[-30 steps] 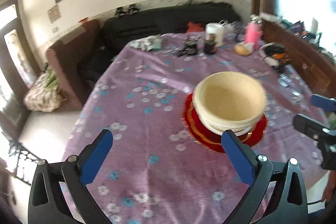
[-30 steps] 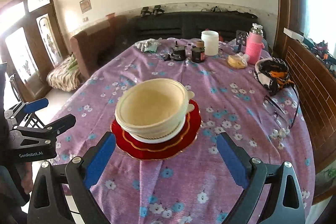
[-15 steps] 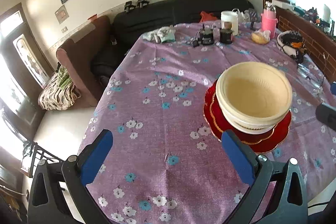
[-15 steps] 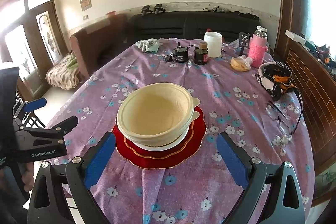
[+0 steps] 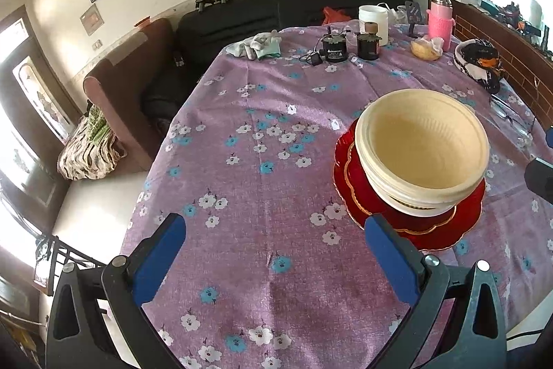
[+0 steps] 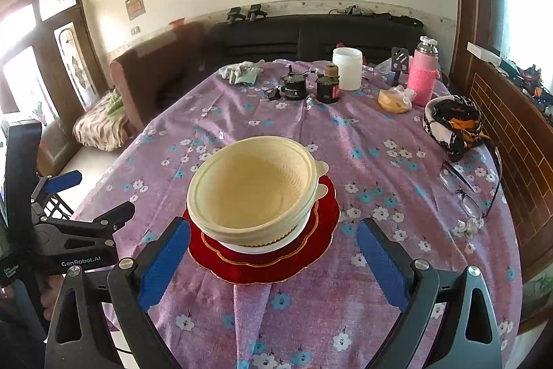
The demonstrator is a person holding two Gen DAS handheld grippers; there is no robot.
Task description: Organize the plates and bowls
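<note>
A: Looking at the left wrist view first?
B: Yes. Seeing the left gripper at the bottom of the frame, standing wide, gripping nothing, hanging over bare purple cloth.
A: And the bowls?
B: Sitting right of centre, cream, nested, resting on a white plate, itself lying on red plates. Lying just past the right-hand blue finger, not touching it.
A: Switching to the right wrist view?
B: Finding the right gripper at the bottom, also spread wide and carrying nothing. Bowls sitting mid-frame, beyond and between the two blue fingers, stacked on the white plate and red plates.
A: Touching the fingers?
B: Hard telling; seeming apart.
A: Anything else showing?
B: Left gripper poking in at the left edge, held by a hand. White jar, pink bottle and dark tins crowding the upper part of the cloth; glasses lying at the right.
</note>
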